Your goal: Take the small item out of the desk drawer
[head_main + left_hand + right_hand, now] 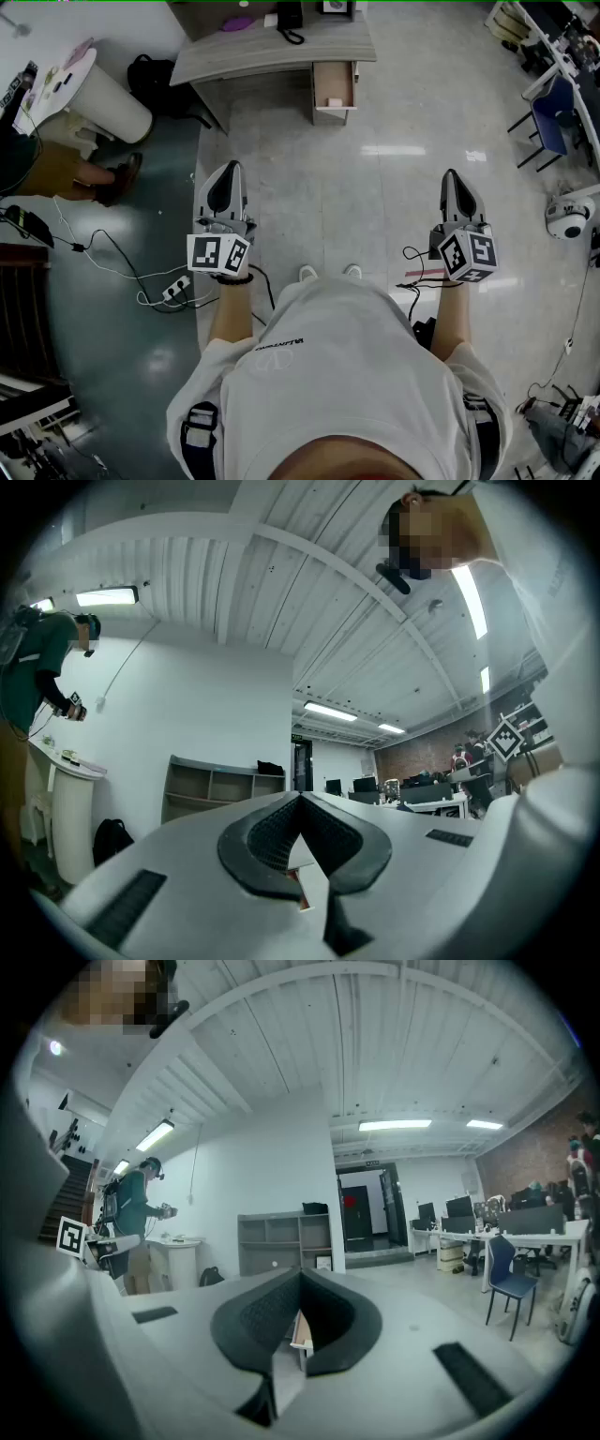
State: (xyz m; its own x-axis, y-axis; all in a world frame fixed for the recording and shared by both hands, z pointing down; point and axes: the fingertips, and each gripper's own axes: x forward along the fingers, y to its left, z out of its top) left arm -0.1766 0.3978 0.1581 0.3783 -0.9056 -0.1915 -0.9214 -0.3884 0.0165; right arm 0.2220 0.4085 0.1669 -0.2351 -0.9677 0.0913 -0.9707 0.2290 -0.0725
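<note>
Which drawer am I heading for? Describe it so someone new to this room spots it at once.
Find the grey desk at the far side of the floor, ahead of the person. Under its right end in the head view, the drawer stands pulled out toward the person. Nothing else juts from the desk front, and its pale brown inside shows against the grey.

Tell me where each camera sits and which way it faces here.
Head view: on the person's head, looking steeply down at floor and desk; torso, forearms, left gripper and right gripper show.
Left gripper view: rides that gripper, looking along its shut jaws toward the desk.
Right gripper view: same, along its own shut jaws.
Shared: all three see the desk.
</note>
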